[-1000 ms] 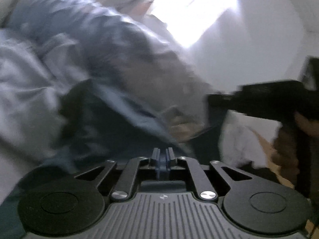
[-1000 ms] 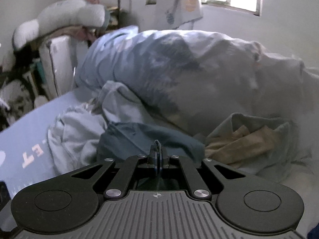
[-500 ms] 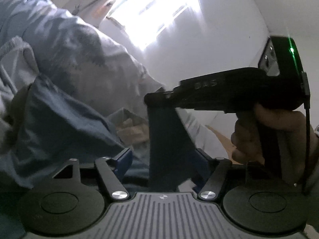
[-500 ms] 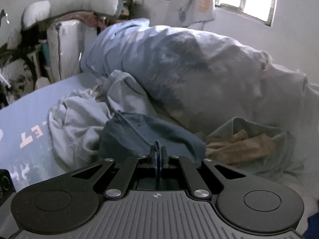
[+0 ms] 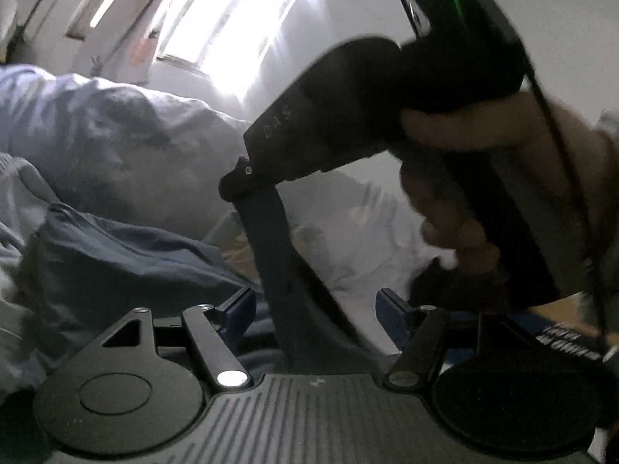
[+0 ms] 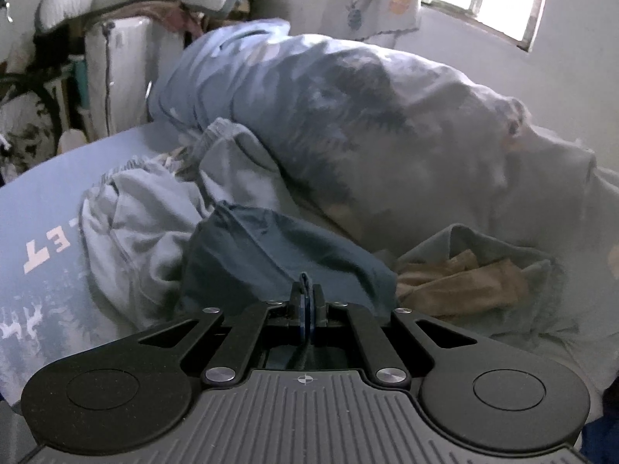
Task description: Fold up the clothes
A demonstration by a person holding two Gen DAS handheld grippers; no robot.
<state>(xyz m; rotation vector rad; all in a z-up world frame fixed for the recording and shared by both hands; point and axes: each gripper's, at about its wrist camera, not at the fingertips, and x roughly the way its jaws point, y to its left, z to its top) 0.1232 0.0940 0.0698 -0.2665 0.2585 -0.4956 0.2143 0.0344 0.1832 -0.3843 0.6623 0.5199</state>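
Lifting a navy garment point(image 6: 271, 247) off the bed point(image 6: 42, 193): right tongs point(image 6: 307, 301) pinched on its edge, left tongs point(image 5: 315, 309) spread wide, empty; folding unstarted.

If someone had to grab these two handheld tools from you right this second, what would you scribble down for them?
Right gripper: shut on an edge of the dark blue garment, lifting a strip of it.
Left gripper: open, its fingers either side of that hanging strip, gripping nothing.
The garment lies crumpled on the bed between a pale grey garment and a tan one, in front of the heaped duvet.
Done: one edge picked up.
Left: take a second hold, spread it flat, fold.
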